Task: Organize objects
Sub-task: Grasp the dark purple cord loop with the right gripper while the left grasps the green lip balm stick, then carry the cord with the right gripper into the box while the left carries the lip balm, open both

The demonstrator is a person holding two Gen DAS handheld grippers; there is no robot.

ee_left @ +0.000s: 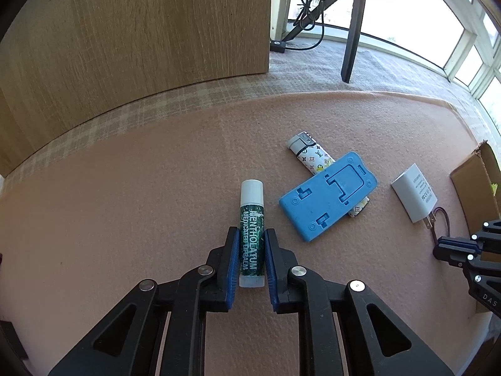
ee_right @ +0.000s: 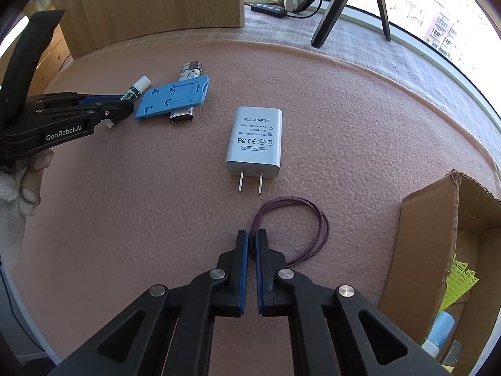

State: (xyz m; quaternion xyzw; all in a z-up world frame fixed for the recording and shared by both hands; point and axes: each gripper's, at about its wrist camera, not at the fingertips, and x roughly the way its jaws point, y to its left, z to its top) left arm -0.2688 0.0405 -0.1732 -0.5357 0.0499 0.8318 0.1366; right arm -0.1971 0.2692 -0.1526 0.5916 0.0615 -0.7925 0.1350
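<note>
Left claw [ee_left: 251, 235] gripping lip balm [ee_left: 250, 219], right claw [ee_right: 252, 238] apparently pinching purple cord [ee_right: 316, 219]

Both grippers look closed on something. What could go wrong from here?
1. The left gripper pinches the round green-and-white lip balm tube along its lower half; it may roll or slip when lifted.
2. The right gripper clamps only the end of the thin purple elastic loop; the free loop could snag the white AC adapter's prongs or the brown cardboard box flap.
</note>
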